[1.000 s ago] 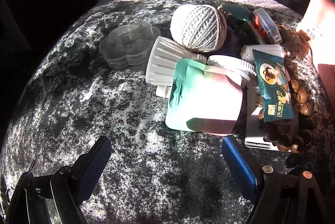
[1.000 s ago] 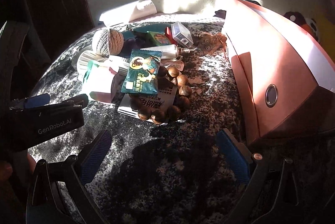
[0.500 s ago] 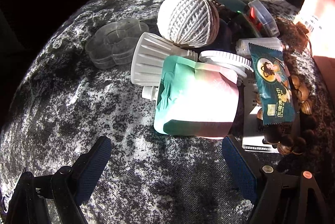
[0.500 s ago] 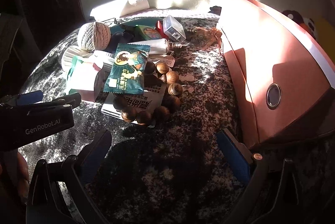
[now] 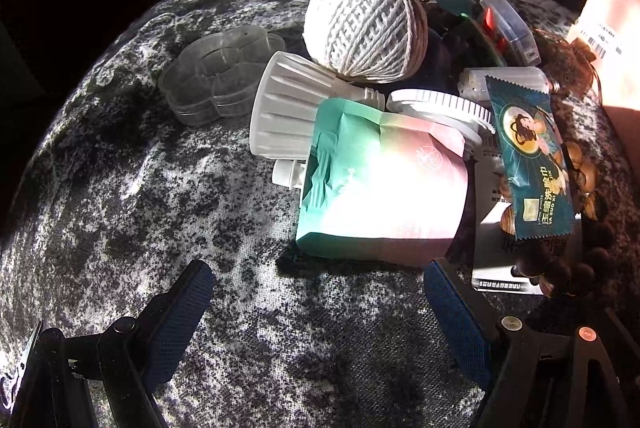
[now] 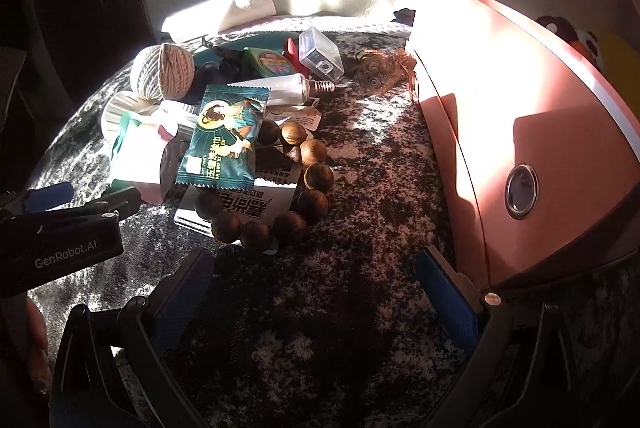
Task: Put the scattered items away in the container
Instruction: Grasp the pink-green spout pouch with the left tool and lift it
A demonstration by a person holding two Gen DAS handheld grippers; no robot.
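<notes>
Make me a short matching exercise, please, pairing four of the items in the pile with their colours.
Things:
1. ball of twine
2. bead bracelet
3. snack packet
4. container

Colours:
A. pink
B. brown wood
C. white and tan
D. dark teal

Pairs: 1-C, 2-B, 3-D, 4-A
</notes>
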